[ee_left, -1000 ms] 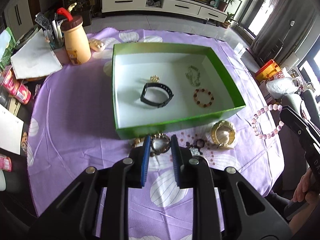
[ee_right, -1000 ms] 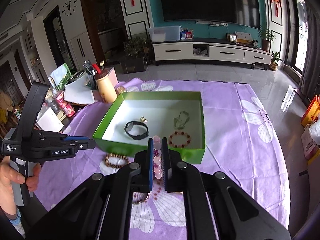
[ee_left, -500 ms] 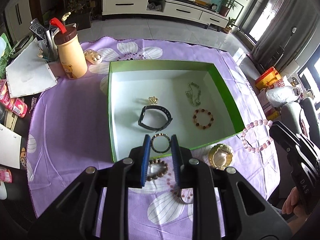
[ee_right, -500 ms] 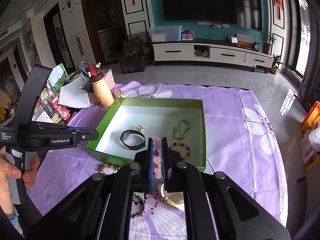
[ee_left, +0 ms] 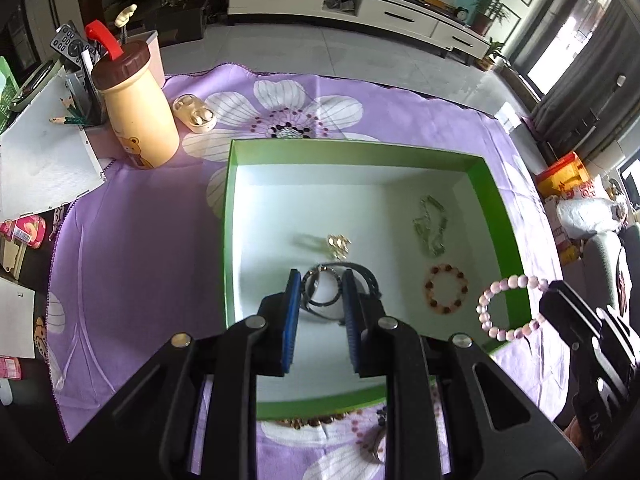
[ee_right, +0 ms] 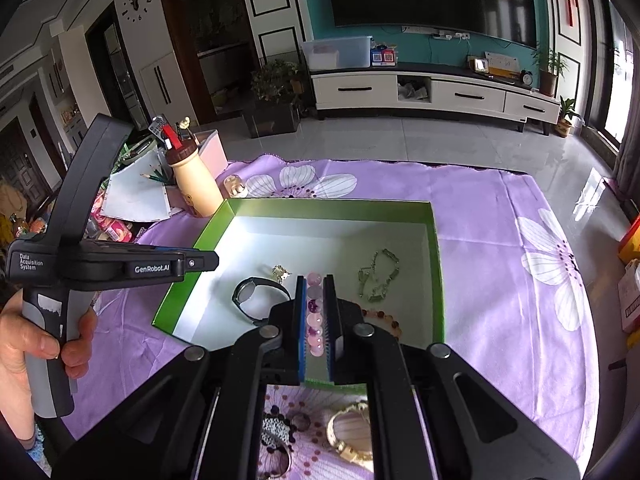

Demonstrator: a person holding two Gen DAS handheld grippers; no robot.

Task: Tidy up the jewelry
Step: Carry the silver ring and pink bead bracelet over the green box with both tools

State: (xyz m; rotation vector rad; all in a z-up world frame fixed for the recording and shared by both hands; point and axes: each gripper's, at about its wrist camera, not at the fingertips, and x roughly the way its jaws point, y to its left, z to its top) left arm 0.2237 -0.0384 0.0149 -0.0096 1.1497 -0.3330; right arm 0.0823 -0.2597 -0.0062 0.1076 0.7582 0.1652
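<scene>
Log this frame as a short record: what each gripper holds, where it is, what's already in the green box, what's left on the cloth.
left gripper: shut on thin ring bangle, over green box
right gripper: shut on pink bead bracelet, over the box's near wall
in box: black band, gold charm, silver chain, red bead bracelet
on cloth: gold watch, other pieces

The left gripper (ee_right: 192, 263) is showing "GenRobot.AI" in white on its black body, with "Data Acquisition System" printed further back; the right gripper (ee_left: 560, 300) is showing "DAS" on its side.
</scene>
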